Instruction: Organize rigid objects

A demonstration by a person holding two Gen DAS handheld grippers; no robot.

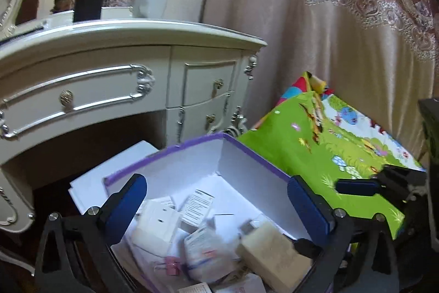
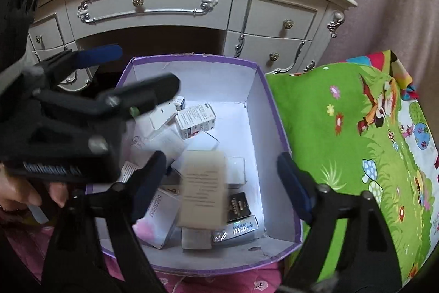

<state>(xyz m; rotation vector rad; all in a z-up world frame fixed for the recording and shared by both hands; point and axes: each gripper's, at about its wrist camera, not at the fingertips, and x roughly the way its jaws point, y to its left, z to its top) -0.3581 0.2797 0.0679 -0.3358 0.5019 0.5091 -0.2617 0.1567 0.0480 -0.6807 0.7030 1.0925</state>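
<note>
Left wrist view shows, at the far left, a cream dressing table with silver trim and round knobs [image 1: 115, 78], with a white cup [image 1: 150, 1] on top of it. Low down in the middle sits a big open cardboard box with a purple edge and white inside [image 1: 247, 155]. The left tongs [image 1: 216, 199] hang over the box, and the blue pads [image 1: 124, 203] are spread wide with nothing between them. Under them lie a white paper box [image 1: 157, 224], a small white medicine box with print [image 1: 198, 206] and a cream flat box [image 1: 270, 256], all inside the big box. Right of the big box is a bright green play mat with cartoon pictures [image 1: 329, 155].

Right wrist view shows a hand [image 2: 30, 191] at the far left holding the left tongs, black and blurry, over the left side of the box. The right tongs [image 2: 222, 177] are spread apart over the box. A blurry cream flat box sits between the fingers [image 2: 149, 180], but the pads are not touching it. I cannot tell if it rests on the pile or is in the air. Near it lie a black small box [image 2: 240, 206] and a silver shiny packet [image 2: 241, 229]. The green mat is at the right, touching the big box
</note>
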